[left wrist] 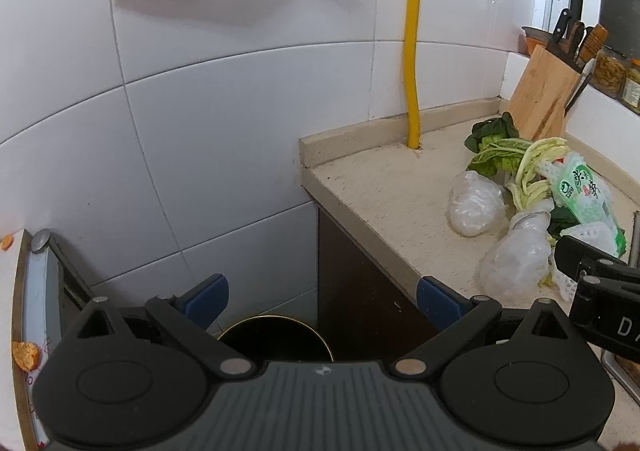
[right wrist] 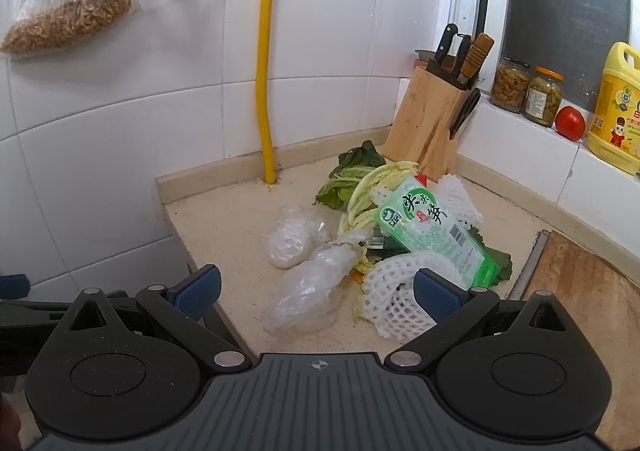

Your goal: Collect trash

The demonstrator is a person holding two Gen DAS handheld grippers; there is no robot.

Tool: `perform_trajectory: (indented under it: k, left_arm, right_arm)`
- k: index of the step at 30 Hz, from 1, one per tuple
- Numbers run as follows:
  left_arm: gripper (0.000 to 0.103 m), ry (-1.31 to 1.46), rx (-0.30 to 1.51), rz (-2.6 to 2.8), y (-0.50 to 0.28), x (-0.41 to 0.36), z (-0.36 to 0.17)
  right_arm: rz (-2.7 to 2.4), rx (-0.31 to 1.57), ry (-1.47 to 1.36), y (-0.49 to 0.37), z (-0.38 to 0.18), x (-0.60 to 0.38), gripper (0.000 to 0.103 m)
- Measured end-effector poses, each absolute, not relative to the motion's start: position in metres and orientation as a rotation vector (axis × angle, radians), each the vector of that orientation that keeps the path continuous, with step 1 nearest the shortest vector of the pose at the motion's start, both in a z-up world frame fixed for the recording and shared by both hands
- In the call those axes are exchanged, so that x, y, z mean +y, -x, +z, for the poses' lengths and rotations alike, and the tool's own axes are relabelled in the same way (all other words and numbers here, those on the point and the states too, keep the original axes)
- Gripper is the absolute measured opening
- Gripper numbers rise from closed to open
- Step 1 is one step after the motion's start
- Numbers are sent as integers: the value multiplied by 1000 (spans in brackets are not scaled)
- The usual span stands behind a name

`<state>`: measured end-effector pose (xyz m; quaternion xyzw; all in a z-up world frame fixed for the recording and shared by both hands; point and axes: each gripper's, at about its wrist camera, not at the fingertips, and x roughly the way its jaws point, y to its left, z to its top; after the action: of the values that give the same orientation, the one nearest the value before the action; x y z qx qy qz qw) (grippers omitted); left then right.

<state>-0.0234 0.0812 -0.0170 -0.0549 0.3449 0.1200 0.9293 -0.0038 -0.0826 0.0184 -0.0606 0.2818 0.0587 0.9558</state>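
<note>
A heap of trash lies on the beige counter [right wrist: 224,219]: two crumpled clear plastic bags [right wrist: 308,287] [right wrist: 294,237], white foam netting [right wrist: 394,291], a green printed wrapper [right wrist: 434,231] and vegetable leaves [right wrist: 352,183]. My right gripper [right wrist: 316,295] is open just in front of the nearer plastic bag, nothing between its blue pads. My left gripper [left wrist: 322,301] is open and empty, off the counter's left end, above a dark round bin [left wrist: 276,339] on the floor. In the left wrist view the same plastic bags [left wrist: 516,259] and wrapper [left wrist: 582,191] lie at the right.
A wooden knife block [right wrist: 428,123] stands in the counter's back corner beside a yellow pipe [right wrist: 266,63]. Jars [right wrist: 544,95], a tomato [right wrist: 570,123] and a yellow bottle [right wrist: 616,107] line the sill. A wooden board [right wrist: 584,291] lies at right. Orange peel bits [left wrist: 26,355] sit at far left.
</note>
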Motion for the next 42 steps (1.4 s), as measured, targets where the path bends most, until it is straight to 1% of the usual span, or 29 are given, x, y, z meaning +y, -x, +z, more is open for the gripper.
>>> perform_trajectory:
  k: [6, 15, 21, 29, 36, 42]
  left_arm:
    - [96, 93, 681, 256, 27, 77, -15]
    - [96, 86, 699, 263, 27, 75, -18]
    - [96, 107, 748, 244, 23, 74, -26]
    - [96, 123, 879, 210, 12, 68, -45]
    - [96, 129, 941, 195, 7, 65, -54]
    - [96, 165, 1034, 145, -2, 66, -65]
  right_arm:
    - [113, 569, 118, 5, 19, -85, 103]
    - [111, 563, 133, 9, 18, -85, 103]
    - [104, 593, 138, 7, 13, -86, 103]
    - [93, 645, 146, 3, 2, -92, 103]
    - [89, 711, 137, -3, -9, -97, 103]
    - [89, 740, 147, -6, -15, -97, 103]
